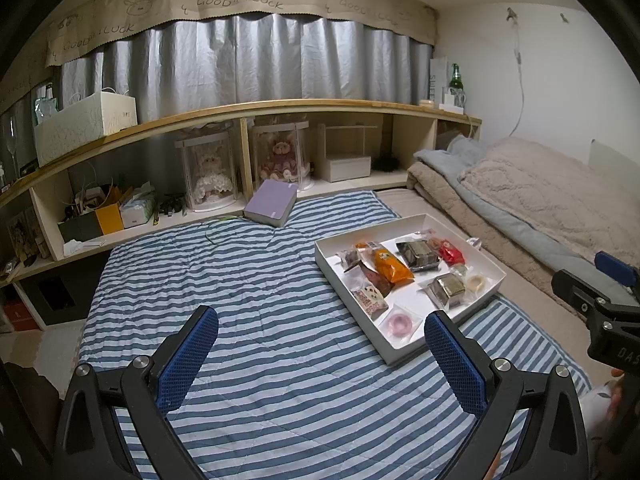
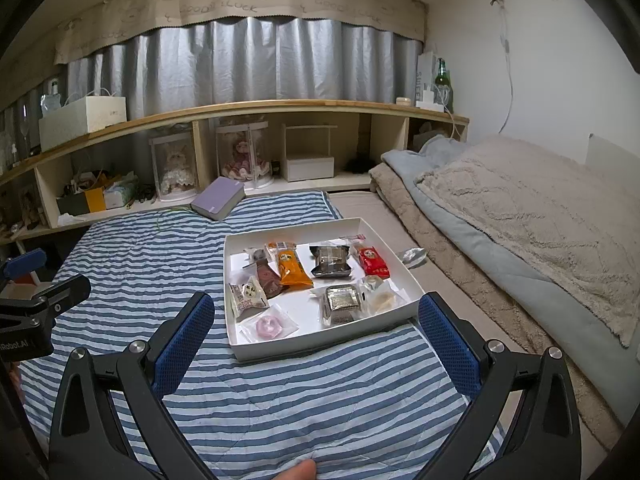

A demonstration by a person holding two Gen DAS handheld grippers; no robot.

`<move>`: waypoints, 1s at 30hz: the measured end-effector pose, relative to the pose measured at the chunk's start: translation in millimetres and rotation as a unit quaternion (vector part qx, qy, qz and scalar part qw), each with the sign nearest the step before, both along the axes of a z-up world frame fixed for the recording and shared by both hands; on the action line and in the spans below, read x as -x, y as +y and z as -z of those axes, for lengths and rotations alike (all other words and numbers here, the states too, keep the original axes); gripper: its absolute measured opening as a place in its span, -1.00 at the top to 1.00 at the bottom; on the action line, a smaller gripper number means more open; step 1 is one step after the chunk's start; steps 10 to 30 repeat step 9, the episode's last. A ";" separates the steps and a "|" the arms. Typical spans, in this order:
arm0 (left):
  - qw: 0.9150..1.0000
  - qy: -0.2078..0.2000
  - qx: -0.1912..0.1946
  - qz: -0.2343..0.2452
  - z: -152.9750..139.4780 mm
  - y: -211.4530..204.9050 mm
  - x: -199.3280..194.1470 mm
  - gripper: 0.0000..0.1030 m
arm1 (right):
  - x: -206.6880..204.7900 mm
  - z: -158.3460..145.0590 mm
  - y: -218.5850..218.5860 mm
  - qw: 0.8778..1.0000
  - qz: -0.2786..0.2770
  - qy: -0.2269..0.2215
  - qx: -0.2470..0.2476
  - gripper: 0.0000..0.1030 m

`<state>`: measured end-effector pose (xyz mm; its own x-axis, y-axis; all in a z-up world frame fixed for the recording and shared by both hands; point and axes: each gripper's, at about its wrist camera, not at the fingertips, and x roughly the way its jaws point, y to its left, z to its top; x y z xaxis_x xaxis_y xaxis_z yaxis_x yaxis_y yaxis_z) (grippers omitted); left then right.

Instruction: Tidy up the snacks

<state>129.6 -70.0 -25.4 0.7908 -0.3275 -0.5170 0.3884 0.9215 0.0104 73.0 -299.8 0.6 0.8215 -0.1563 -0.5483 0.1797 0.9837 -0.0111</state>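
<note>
A shallow white box (image 2: 276,350) (image 1: 404,354) lies on the blue-striped quilt (image 2: 280,400) and holds several wrapped snacks. Among them are an orange packet (image 2: 292,266) (image 1: 390,266), a red packet (image 2: 373,261) (image 1: 451,254), a dark wrapped cake (image 2: 330,261) and a pink ring sweet (image 2: 267,326) (image 1: 398,325). A silvery wrapper (image 2: 412,257) lies outside the box, to its right. My right gripper (image 2: 316,332) hovers open in front of the box's near edge, holding nothing. My left gripper (image 1: 322,346) stands open over the quilt, left of the box.
Folded beige and grey blankets (image 2: 520,216) are piled along the right. A low wooden shelf (image 2: 240,110) runs across the back, with doll cases, boxes and a green bottle (image 2: 441,76). A purple book (image 2: 218,198) lies on the quilt's far edge.
</note>
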 end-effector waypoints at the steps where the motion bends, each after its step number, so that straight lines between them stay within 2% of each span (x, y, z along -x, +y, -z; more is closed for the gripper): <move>1: 1.000 0.000 0.000 0.000 0.1 0.0 0.0 -1.00 | 0.0 0.0 0.1 1.000 0.000 0.000 0.000 -1.00; 30: 1.000 0.001 0.004 -0.005 -0.4 0.2 2.5 -1.00 | -0.4 0.1 -0.1 1.000 -0.001 0.000 0.000 -1.00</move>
